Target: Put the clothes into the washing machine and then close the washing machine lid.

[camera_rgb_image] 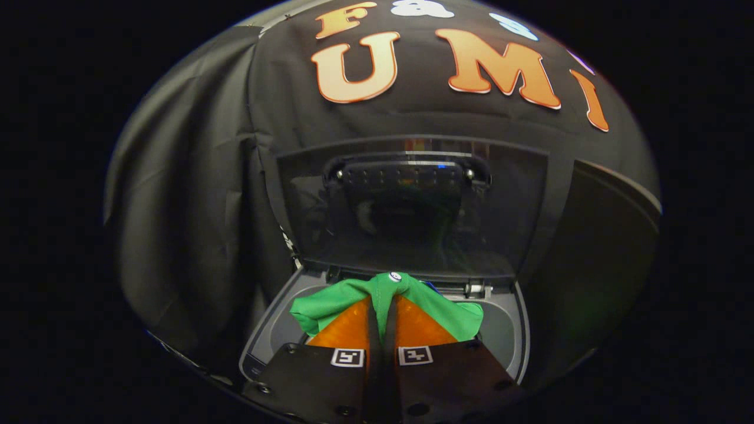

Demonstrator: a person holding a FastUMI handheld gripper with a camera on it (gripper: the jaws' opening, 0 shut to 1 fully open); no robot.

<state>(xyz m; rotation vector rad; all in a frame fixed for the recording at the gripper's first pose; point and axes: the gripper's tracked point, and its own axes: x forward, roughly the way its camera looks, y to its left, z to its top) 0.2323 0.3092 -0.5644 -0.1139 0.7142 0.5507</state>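
Between the 2 fingers of the gripper (383, 312), jaws clamped on green cloth (353, 297), w/ washer opening (506, 330) directly below; raised lid (412, 206) just beyond, far side.

You have a bright green garment (330, 303) pinched between the closed jaws of your gripper (383, 312), plain in colour, with a small white round tag (394, 276) at its top fold. Beneath that garment the washing machine (277, 330) shows a pale grey top deck around its opening. Behind the garment the raised lid (412, 206) is dark smoked glass in a black frame, with faint coloured glints along its black handle (406, 171). Each gripper body near the garment carries a black-and-white square marker (347, 357).
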